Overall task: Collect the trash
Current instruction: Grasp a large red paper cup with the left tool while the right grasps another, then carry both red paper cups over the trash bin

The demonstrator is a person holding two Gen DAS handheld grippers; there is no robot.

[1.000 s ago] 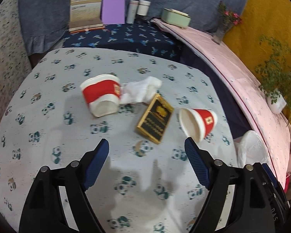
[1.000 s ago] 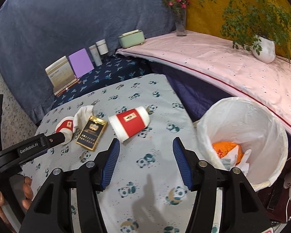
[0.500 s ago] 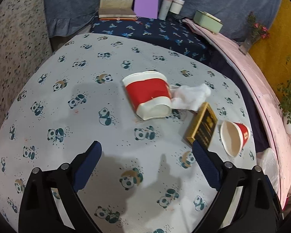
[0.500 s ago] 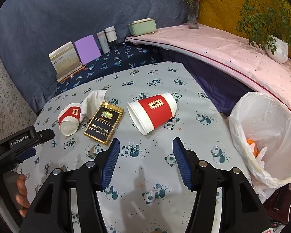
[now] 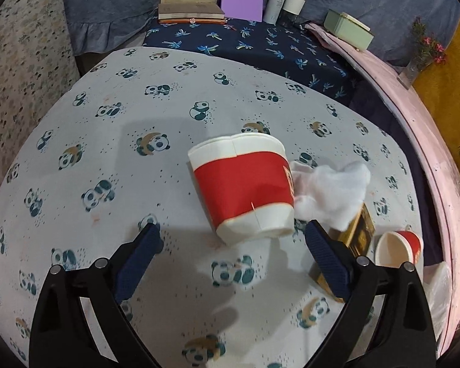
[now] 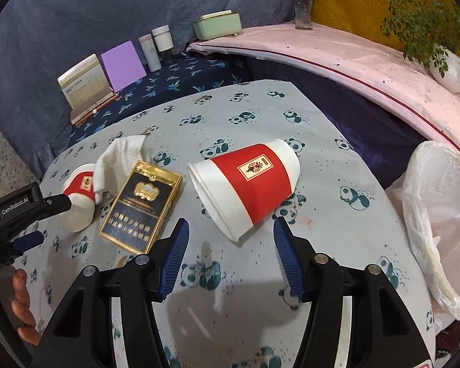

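Near the table's [image 6: 337, 214] middle lie two tipped red-and-white cups. My right gripper [image 6: 230, 239], jaws half spread and empty, sits just short of the right cup [image 6: 245, 184], whose long axis runs slantwise, mouth toward the fingers. My left gripper [image 5: 233, 245], jaws spread wide and empty, faces the left cup [image 5: 245, 187], mouth nearest. Between the cups lie a tissue [image 6: 119, 156] and a dark gold-edged pack [image 6: 142, 207] printed in Chinese. Off the right edge hangs the bin bag [image 6: 438, 199]. "GenRobot.AI" marks the left gripper.

The left gripper's blue pad [image 5: 328, 257] covers part of the gold-edged dark cigarette box [image 5: 360, 236]; the white bin liner [image 6: 435, 214] is cut off at the frame's edge.
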